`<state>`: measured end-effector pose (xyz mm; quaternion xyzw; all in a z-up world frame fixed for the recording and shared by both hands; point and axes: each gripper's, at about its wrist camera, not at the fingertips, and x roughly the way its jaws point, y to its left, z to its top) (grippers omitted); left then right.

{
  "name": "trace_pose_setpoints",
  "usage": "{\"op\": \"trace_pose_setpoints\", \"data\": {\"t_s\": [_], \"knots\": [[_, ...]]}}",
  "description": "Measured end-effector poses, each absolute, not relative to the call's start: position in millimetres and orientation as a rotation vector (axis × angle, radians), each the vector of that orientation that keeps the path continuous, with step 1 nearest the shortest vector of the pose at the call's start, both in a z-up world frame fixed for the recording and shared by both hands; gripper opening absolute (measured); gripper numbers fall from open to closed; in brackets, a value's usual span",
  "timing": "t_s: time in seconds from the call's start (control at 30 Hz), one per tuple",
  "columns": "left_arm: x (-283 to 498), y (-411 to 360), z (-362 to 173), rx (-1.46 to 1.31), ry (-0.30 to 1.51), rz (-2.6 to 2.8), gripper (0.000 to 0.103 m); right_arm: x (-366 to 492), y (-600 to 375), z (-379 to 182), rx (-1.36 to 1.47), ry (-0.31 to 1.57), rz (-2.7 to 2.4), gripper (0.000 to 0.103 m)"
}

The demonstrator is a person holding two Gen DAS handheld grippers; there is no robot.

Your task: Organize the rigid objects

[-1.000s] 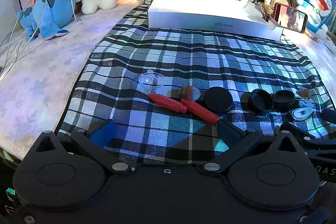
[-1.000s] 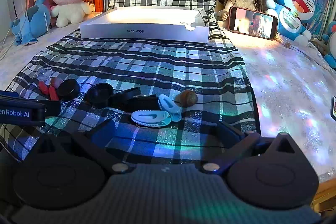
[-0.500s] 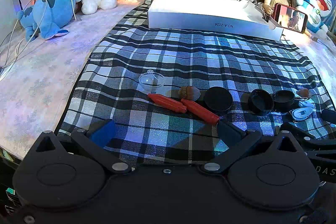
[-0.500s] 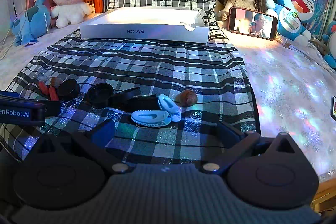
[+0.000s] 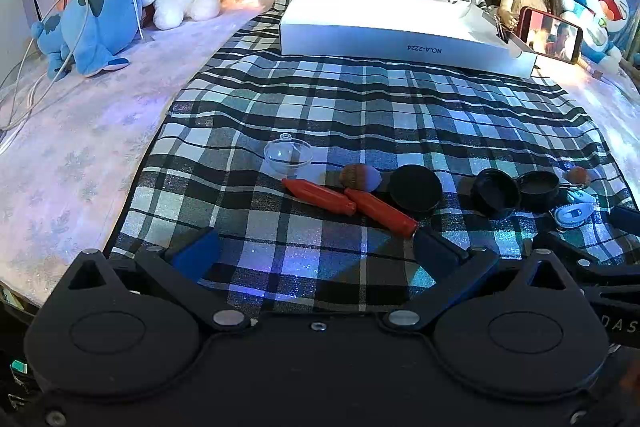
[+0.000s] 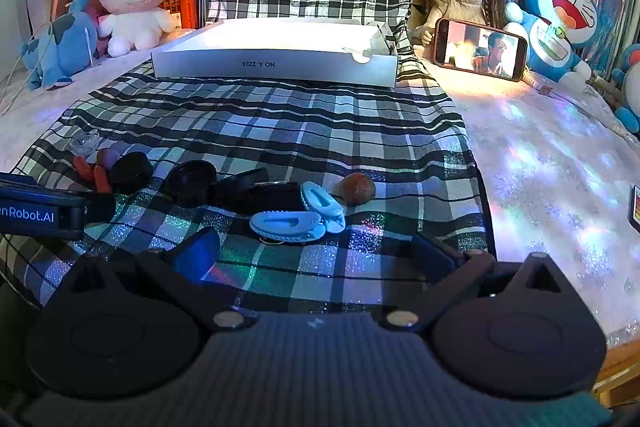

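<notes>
Small objects [image 5: 380,205] lie in a row on the cloth [image 5: 360,115], box [image 5: 400,27] behind.

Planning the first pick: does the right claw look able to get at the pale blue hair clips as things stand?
Probably yes. The right claw is open and empty, and the hair clips lie just ahead on the checked cloth, nothing between.

Bed under a pale snowflake sheet, with a plaid cloth over its middle

The pale sheet [image 5: 72,155] carries the black-and-white plaid cloth [image 5: 360,115], plush toys at the far left, and a phone [image 6: 480,54] propped at the far right. On the cloth lie a white box [image 5: 400,27] at the far end and, in a near row, a clear dome [image 5: 289,155], two red sticks [image 5: 348,203], black round lids [image 5: 416,187] and two pale blue clips [image 6: 298,217].
</notes>
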<state>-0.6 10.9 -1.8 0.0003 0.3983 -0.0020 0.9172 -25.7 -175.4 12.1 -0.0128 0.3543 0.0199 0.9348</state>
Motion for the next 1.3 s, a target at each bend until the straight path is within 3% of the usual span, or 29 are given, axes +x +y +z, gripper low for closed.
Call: {"op": "trace_pose_setpoints", "data": {"t_s": [0.53,0.67,0.77,1.03,1.23,1.3], "knots": [[-12,5,-2,0.014,0.745,-0.028,0.103,-36,-173,9,-0.017,0.658,0.043,0.103],[-16,6,-2,0.006,0.738,-0.048,0.099,-40,-171,14,-0.006,0.625,0.074,0.098],[-20,6,1,0.003,0.72,-0.07,0.091,-41,-167,16,-0.024,0.602,0.082,0.094],[-29,-1,8,0.006,0.67,-0.189,0.052,-42,-165,15,-0.049,0.595,0.103,0.079],[-28,0,6,0.021,0.675,-0.261,0.043,-42,-169,14,-0.034,0.603,0.105,0.051],[-26,0,6,0.035,0.673,-0.263,0.043,-42,-169,15,-0.034,0.604,0.105,0.047]]}}
